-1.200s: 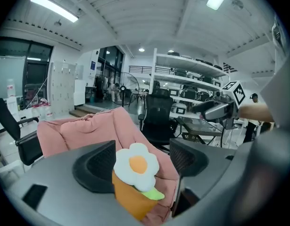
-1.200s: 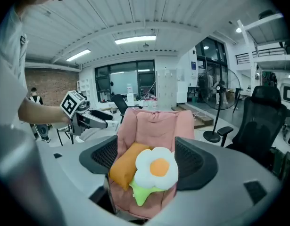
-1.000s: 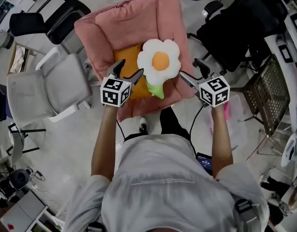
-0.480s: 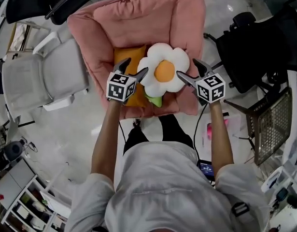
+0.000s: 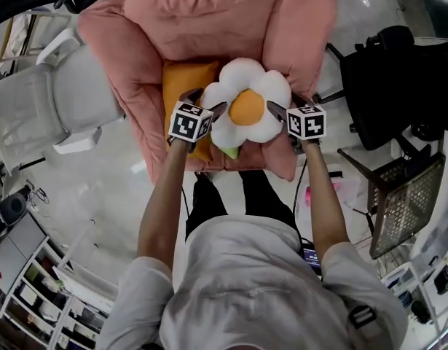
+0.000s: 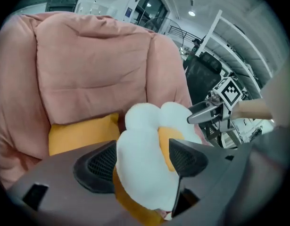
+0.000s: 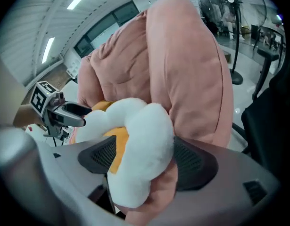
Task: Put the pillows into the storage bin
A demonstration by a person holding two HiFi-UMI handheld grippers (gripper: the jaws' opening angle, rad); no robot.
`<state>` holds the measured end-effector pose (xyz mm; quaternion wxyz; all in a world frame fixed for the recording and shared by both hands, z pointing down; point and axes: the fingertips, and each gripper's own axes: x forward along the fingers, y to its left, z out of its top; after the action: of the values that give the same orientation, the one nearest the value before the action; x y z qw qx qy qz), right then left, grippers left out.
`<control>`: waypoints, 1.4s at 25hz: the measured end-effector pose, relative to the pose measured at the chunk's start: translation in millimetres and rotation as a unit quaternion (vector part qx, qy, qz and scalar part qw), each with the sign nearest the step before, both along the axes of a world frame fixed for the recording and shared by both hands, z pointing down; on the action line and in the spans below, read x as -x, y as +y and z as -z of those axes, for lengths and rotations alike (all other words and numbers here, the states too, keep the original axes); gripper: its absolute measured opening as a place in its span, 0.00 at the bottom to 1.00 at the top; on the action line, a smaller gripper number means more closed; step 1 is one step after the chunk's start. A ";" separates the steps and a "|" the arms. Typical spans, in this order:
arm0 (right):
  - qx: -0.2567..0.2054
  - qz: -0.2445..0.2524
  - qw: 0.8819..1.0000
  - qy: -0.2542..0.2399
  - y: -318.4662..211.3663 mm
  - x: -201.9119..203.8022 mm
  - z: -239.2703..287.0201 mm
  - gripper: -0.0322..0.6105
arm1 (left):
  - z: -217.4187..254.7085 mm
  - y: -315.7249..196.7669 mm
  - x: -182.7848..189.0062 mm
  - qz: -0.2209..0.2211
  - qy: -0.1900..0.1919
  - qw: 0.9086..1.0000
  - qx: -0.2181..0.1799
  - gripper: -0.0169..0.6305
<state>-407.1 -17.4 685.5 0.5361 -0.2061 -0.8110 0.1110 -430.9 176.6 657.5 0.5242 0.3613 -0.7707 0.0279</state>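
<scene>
On the pink padded seat point(image 5: 209, 20) the flower pillow point(image 5: 247, 111) lies over an orange pillow point(image 5: 181, 86). My left tongs point(image 5: 205, 100) and right tongs point(image 5: 288, 108) straddle opposite petals, wide open, pinching nothing; the left has just narrowed, the right widened. I'd close both evenly, deep in the stuffing.

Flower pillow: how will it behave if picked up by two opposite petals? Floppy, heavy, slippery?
The flower pillow looks puffy and plush, so probably light for its size and squashy. Held by petal edges, it will likely sag in the middle. The fuzzy fabric probably won't slip, and the flat lobed shape shouldn't roll.
</scene>
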 end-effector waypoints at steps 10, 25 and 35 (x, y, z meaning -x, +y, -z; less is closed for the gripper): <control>-0.021 -0.031 0.999 -0.013 -4.6 4.8 -15.3 0.51 | -36.4 -0.1 -13.8 -0.019 0.019 0.998 0.060 0.50; -0.031 -0.078 0.995 -0.057 9.6 -35.8 74.8 0.45 | 43.9 17.6 -26.7 -0.010 -0.063 0.998 -0.025 0.37; -0.067 -0.113 0.972 -0.197 25.0 -75.6 205.9 0.44 | 165.2 27.7 -42.5 -0.049 -0.188 0.978 -0.078 0.37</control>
<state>-331.5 7.7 479.6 0.3623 -0.0946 -0.9244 0.0728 -388.5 204.3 492.3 0.3380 0.4265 -0.8368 0.0606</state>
